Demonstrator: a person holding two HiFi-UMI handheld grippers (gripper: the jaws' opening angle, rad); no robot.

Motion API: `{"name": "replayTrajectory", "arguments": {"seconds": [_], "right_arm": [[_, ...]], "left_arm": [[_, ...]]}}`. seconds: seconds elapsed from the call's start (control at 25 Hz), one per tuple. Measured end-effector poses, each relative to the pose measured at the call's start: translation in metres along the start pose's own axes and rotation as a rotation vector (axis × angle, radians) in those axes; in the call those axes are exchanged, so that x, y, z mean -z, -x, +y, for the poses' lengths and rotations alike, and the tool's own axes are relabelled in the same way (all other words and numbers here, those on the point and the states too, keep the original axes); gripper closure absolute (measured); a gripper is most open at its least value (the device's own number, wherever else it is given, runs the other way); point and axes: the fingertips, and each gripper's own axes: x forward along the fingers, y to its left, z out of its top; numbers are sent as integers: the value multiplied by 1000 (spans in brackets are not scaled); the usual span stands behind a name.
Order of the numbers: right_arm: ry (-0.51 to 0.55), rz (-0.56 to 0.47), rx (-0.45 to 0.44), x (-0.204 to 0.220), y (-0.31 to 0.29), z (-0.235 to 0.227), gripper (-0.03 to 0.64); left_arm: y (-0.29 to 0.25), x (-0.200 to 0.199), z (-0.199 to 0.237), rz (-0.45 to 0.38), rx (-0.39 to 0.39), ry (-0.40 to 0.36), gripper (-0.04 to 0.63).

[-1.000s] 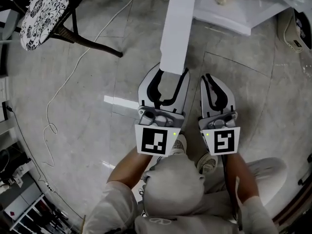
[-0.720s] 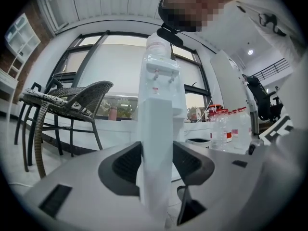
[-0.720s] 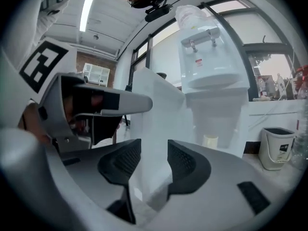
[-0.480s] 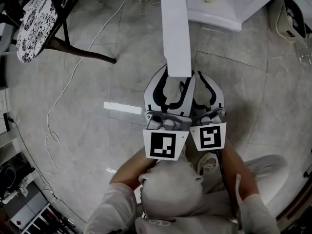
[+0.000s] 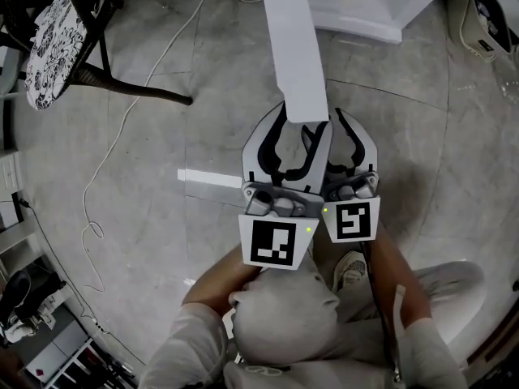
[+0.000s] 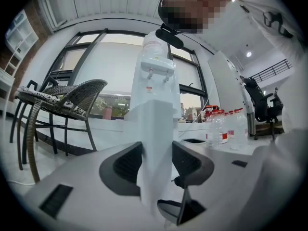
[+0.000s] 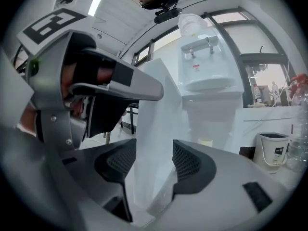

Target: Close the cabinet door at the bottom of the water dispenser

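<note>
clearance at the far left was judged no concern: the wicker chair [image 5: 57, 35] and the loose cable [image 5: 113, 136] on the floor lay well apart from the door's path. the cabinet door [image 5: 293, 47] was seen standing open, reaching out from the water dispenser [image 7: 204, 76] toward the person. its free edge was taken between the jaws of the left gripper [image 5: 302, 121]. those jaws were set wide but pressed on both faces of the panel, as was shown in the left gripper view. close beside it on the right, the right gripper [image 5: 351, 132] was held with its jaws spread. the same door edge was framed in their gap in the right gripper view, but no firm pinch could be made out there.

the step in hand was judged to be the swing of the door back to the cabinet, with nearly all of it left to do. the panel would best be led round its hinge arc, not shoved straight ahead, so that the hinge was not strained. the left grip would need to be eased as the angle changed. it would need to be let go before a jaw could be trapped against the frame. the last of the closing could then be done by a flat push on the outer face.
</note>
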Motion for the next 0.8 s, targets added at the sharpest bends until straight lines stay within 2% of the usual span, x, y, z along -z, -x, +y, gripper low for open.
{"name": "replayTrajectory", "arguments": {"seconds": [0.4, 0.52, 0.6, 0.72, 0.8], "right_arm": [[6, 48, -33, 13, -3, -4, 391], [9, 50, -10, 15, -4, -9, 392], [-15, 43, 35, 16, -3, -20, 393], [-61, 36, 67, 17, -3, -37, 394], [-63, 24, 60, 13, -6, -41, 401]], "left_arm": [[-7, -1, -14, 7, 40, -2, 393], [-9, -1, -23, 4, 86, 3, 395], [-10, -7, -34, -20, 117, -33, 457], [-13, -16, -44, -61, 132, -103, 477], [-14, -20, -45, -77, 143, -108, 477]]}}
